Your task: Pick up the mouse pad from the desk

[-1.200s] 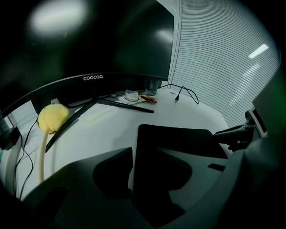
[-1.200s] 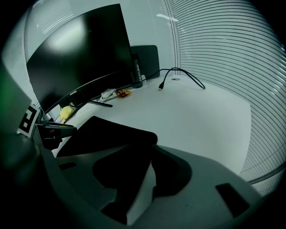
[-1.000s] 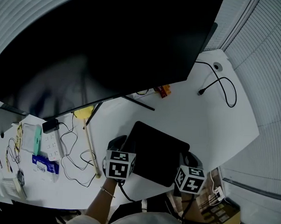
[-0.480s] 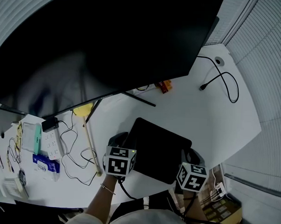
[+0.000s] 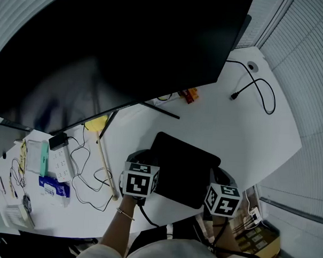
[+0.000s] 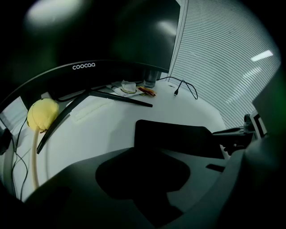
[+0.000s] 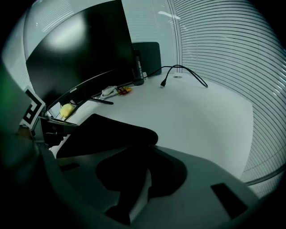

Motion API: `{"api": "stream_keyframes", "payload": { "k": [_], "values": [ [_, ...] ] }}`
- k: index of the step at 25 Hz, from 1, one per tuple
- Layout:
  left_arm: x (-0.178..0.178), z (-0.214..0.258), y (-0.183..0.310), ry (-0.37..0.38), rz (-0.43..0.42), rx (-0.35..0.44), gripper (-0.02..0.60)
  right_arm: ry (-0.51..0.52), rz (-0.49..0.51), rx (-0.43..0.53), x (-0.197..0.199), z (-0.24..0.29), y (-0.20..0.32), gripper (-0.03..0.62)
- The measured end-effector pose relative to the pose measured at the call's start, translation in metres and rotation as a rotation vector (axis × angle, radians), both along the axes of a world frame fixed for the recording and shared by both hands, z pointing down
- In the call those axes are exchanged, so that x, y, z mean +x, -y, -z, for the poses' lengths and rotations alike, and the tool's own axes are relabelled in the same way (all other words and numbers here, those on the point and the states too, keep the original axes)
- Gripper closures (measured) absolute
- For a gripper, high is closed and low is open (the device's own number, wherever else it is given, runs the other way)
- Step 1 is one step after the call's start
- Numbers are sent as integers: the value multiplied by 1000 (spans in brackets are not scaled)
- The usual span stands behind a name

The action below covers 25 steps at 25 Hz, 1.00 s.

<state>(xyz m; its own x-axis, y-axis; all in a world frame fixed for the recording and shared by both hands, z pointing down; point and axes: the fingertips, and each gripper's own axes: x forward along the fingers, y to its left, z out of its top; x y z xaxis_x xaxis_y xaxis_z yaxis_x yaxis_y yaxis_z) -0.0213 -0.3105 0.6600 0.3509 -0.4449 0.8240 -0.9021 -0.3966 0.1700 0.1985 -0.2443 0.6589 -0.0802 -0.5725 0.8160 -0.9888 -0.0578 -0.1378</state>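
Black mouse pad [image 5: 183, 172] lay flat on the white worktop [image 5: 231, 129], btwn the two tools. L hand-held gripper [image 5: 141, 159] sat at the pad's left edge and R hand-held gripper [image 5: 218, 175] at its right edge, both angled down twd it.

L hand-held gripper view: jaws had just been closing but were apart, w/ the pad's near edge [image 6: 178, 138] reaching in btwn them; no squeeze on it visible. R tool's tip showed beyond the pad's far side.

R hand-held gripper view: same story. Jaws had just been closing, narrower than the L pair, not clamped, w/ the pad's rounded corner [image 7: 103, 132] running into the gap.

Ahead of both tools, past the pad: big dark monitor [image 5: 111, 49] on a thin-legged stand. Fwd and right of R hand-held gripper: loose black cable [image 5: 254, 90], well apart from the pad. Left of L hand-held gripper: yellow-headed stick [image 5: 99, 150], thin wires and a white power strip [image 5: 58, 161], none touching the pad.
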Motion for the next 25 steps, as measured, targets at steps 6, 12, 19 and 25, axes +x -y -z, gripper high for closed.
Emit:
{"api": "stream_keyframes", "payload": {
  "k": [6, 12, 19, 25],
  "values": [
    [4, 1, -5, -29, 2, -18, 531, 10, 27, 1, -4, 0, 1, 531],
    [4, 3, -6, -27, 5, -13, 537, 32, 26, 4, -5, 0, 1, 537],
    [3, 14, -11, -49, 15, 1, 540, 50, 34, 18, -7, 10, 3, 539],
    [7, 34, -14, -66, 13, 39, 540, 65, 29, 47, -6, 28, 0, 539]
  ]
}}
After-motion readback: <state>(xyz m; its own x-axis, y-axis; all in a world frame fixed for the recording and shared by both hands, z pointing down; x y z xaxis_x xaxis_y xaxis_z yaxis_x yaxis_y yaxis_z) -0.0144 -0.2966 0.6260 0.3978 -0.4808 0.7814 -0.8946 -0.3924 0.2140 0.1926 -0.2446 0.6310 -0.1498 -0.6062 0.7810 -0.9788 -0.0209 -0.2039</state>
